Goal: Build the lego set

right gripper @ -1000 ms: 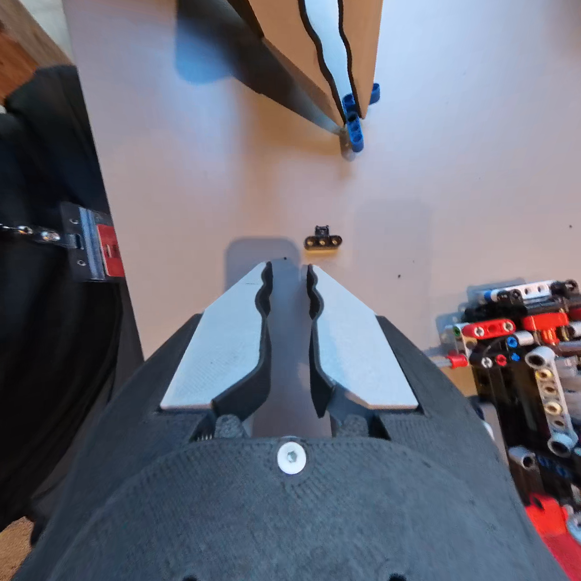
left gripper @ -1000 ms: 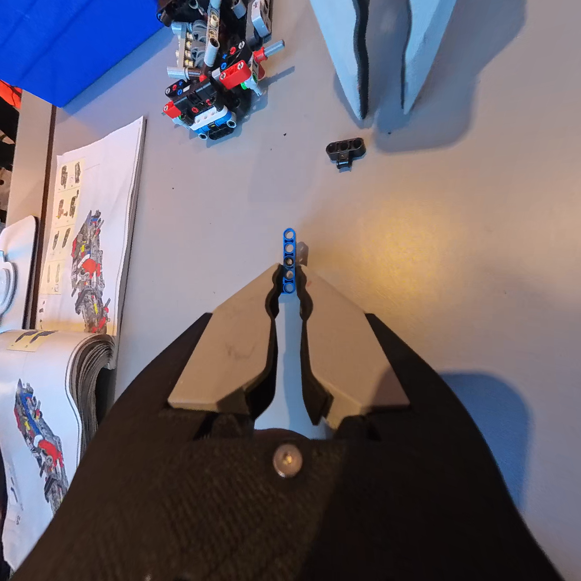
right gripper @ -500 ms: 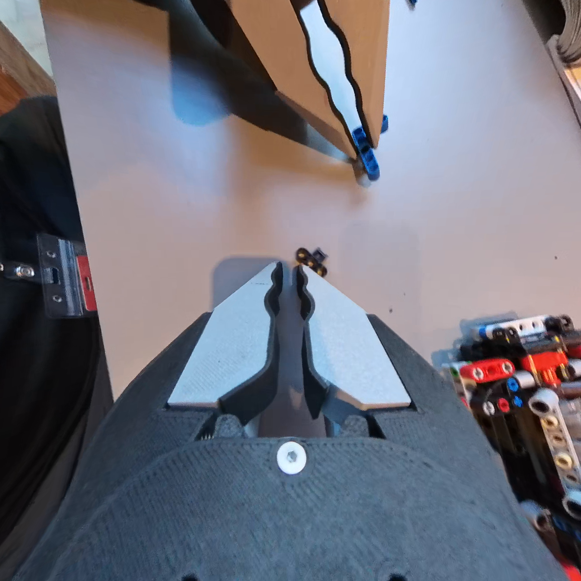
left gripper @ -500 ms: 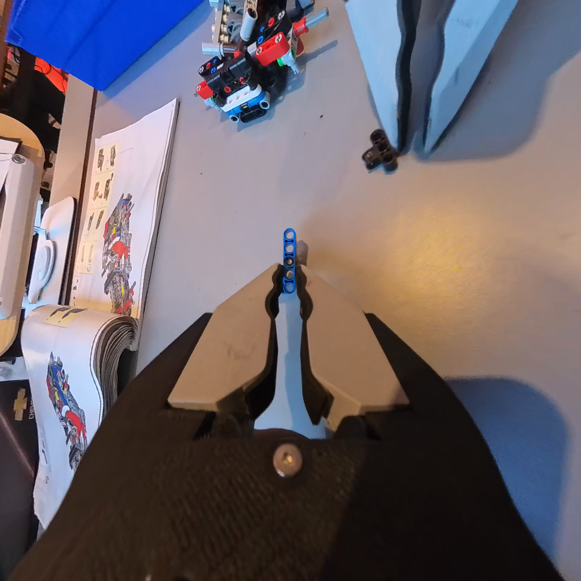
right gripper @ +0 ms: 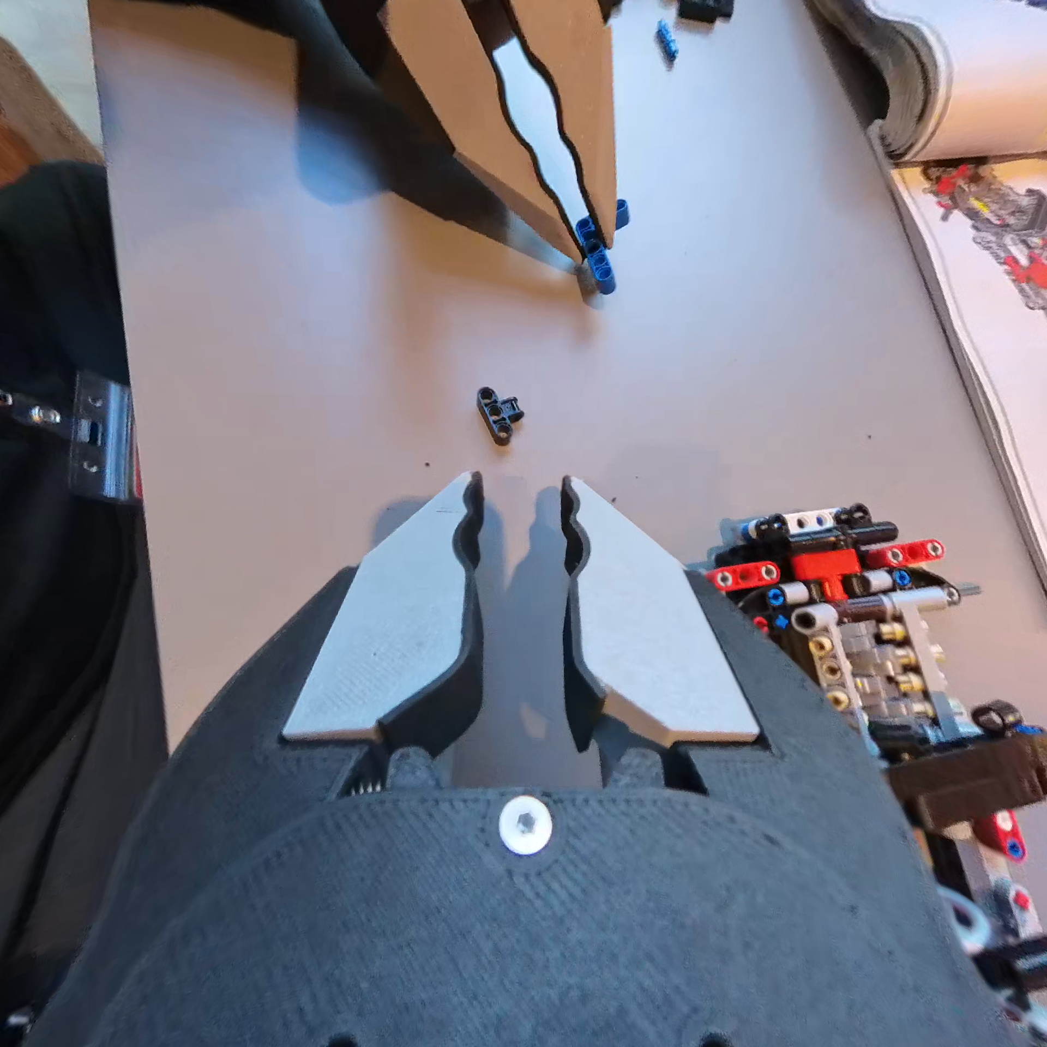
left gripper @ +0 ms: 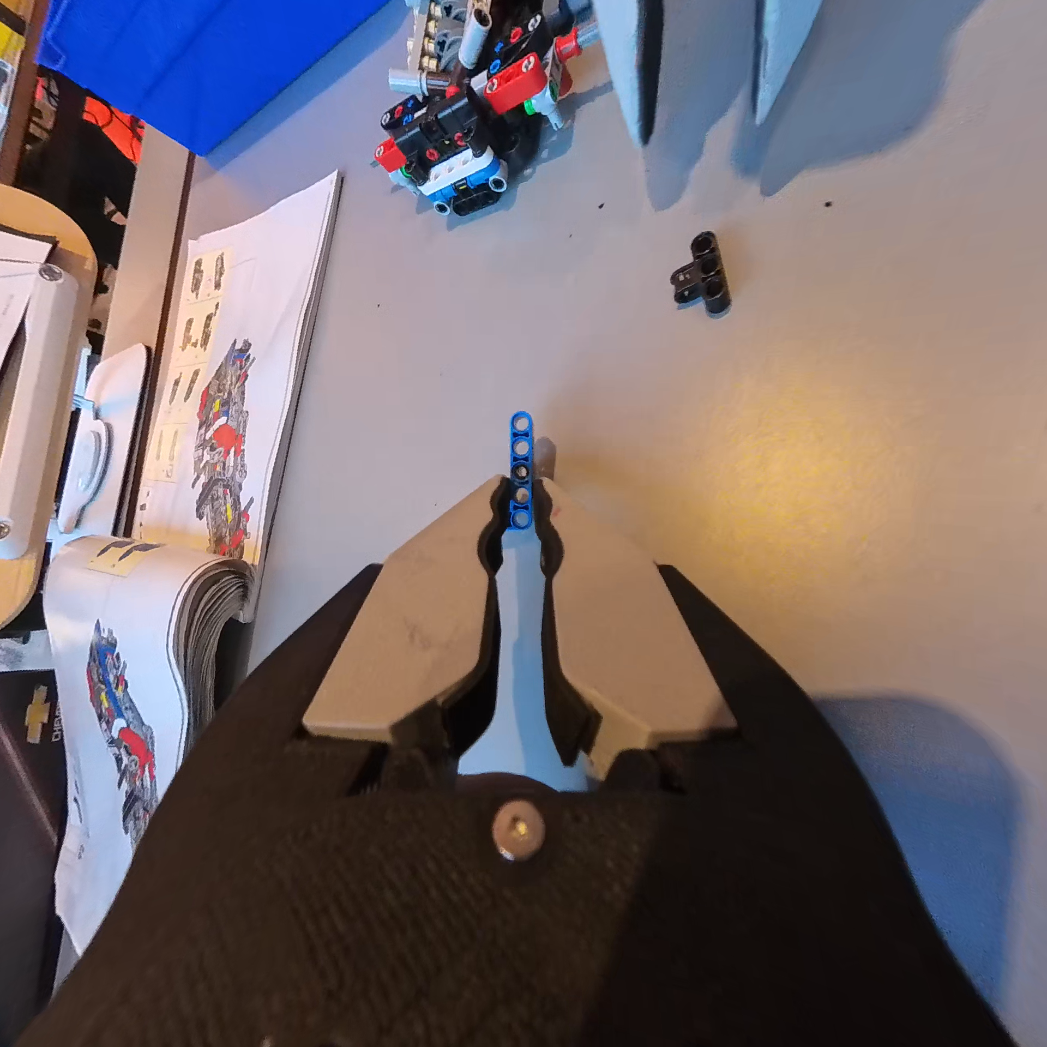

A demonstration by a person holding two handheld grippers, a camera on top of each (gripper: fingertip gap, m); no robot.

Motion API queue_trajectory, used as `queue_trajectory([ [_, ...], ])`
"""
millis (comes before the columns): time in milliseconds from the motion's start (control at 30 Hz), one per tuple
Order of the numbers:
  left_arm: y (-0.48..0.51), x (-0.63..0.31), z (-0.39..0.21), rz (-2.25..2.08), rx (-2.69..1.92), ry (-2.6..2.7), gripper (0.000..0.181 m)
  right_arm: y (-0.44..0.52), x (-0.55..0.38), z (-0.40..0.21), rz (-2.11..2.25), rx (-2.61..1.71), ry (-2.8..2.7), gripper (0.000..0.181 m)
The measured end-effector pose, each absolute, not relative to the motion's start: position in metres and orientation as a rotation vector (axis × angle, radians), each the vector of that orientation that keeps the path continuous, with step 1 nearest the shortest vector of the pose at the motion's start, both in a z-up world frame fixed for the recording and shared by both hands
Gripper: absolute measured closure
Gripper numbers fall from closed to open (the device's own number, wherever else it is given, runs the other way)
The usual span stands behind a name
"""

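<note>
Left wrist view, left to right:
- Manual [left gripper: 238,362], at 9 o'clock: lying open on the bench [left gripper: 793,510].
- Model [left gripper: 470,119], at 12 o'clock: sitting part-built, so most of the build seems left.
- Left gripper [left gripper: 521,498], centre: clenching a blue beam [left gripper: 520,453], which is sticking out past the tips, not yet fitted.
- Black connector [left gripper: 701,273], at 2 o'clock: lying loose, apart from both grippers.

Right wrist view:
- Right gripper [right gripper: 522,487], centre: standing released and holding nothing, the connector at 12 o'clock just beyond its tips.
</note>
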State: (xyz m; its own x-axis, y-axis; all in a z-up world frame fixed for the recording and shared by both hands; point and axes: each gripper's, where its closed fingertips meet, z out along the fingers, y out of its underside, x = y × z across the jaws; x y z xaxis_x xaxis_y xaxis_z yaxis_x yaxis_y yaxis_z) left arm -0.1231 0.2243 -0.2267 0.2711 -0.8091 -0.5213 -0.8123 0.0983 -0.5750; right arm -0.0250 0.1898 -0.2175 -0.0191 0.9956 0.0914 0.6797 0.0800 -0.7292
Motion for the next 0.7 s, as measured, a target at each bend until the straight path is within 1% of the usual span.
queue_trajectory([
  [100, 0.224, -0.123, -0.228, 0.001, -1.677, 1.512, 0.176, 0.187, -0.035, -0.226, 0.671, -1.614, -1.872, 0.152],
  [200, 0.224, -0.124, -0.228, -0.011, -1.686, 1.509, 0.176, 0.183, -0.047, -0.231, 0.699, -1.594, -1.944, 0.151],
  [300, 0.222, -0.123, -0.228, -0.005, -1.679, 1.522, 0.176, 0.178, -0.051, -0.235, 0.732, -1.607, -1.973, 0.156],
  [333, 0.22, -0.122, -0.228, -0.008, -1.677, 1.528, 0.176, 0.175, -0.051, -0.235, 0.75, -1.603, -1.976, 0.162],
  [433, 0.216, -0.117, -0.227, -0.012, -1.671, 1.541, 0.176, 0.174, -0.048, -0.234, 0.725, -1.602, -1.946, 0.16],
  [533, 0.212, -0.11, -0.221, -0.011, -1.645, 1.538, 0.176, 0.183, -0.044, -0.224, 0.69, -1.609, -1.869, 0.161],
  [700, 0.196, -0.087, -0.217, 0.034, -1.614, 1.627, 0.176, 0.188, -0.056, -0.188, 0.714, -1.518, -1.712, 0.159],
])
